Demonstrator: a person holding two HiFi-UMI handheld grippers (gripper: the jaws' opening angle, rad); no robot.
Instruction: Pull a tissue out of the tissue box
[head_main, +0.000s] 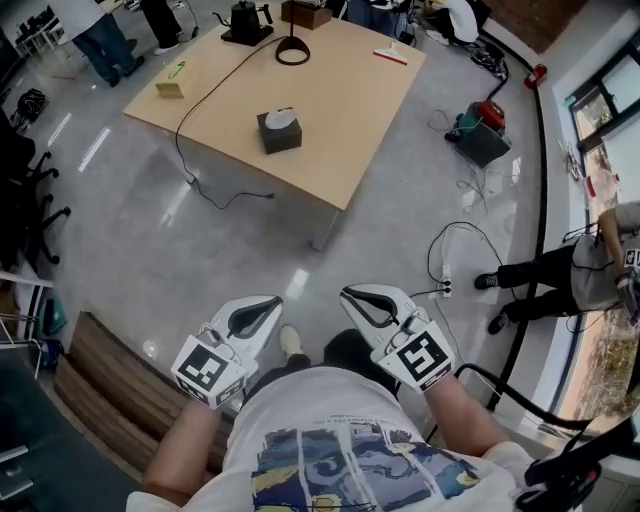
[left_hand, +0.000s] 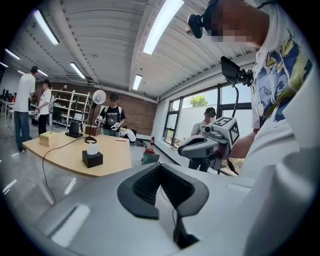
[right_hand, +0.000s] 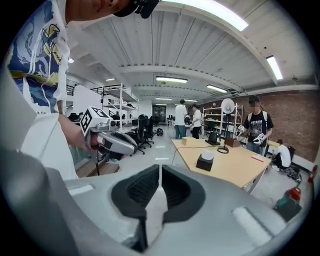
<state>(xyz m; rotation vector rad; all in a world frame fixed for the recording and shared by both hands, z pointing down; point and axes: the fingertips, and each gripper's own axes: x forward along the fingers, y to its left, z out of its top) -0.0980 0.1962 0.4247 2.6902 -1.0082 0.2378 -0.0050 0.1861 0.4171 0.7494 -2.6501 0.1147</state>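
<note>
Head view, L to R: a small pale-yellow cardboard box (head_main: 170, 88) sits near the far-left corner of the light wooden table (head_main: 340, 120). The dark cube-shaped tissue box (head_main: 279, 135) stands upright approx. mid-table, well apart from both tools. A white tissue (head_main: 281, 118) is puffed up out of its top. The box sides look plain; any print is too small to read. Farther R, a flat red-and-white item (head_main: 390, 56) lies near the table's right edge.

Close to the person's body, the left gripper (head_main: 275, 299) & right gripper (head_main: 345, 292) are held side by side above the grey floor. Both point toward the table and are well short of it. Each carries a cube w/ black-and-white square markers, which are pattern only. The person's white T-shirt (head_main: 340, 440) has a swirly blue/yellow print w/ no legible words.

Left gripper view: the tissue box (left_hand: 92, 158) is at left on the table, w/ the tissue as a white tuft on top. This tool's own jaws are pressed together w/ nothing between them.

Right gripper view: the left gripper (right_hand: 134, 148) shows at left. This tool's own black jaws are closed to a thin seam and hold nothing. The tissue box (right_hand: 205, 162) sits R of centre on the table. A person in a black T-shirt (right_hand: 257, 131) stands beyond the table; the shirt's white print is too blurry to read.
</note>
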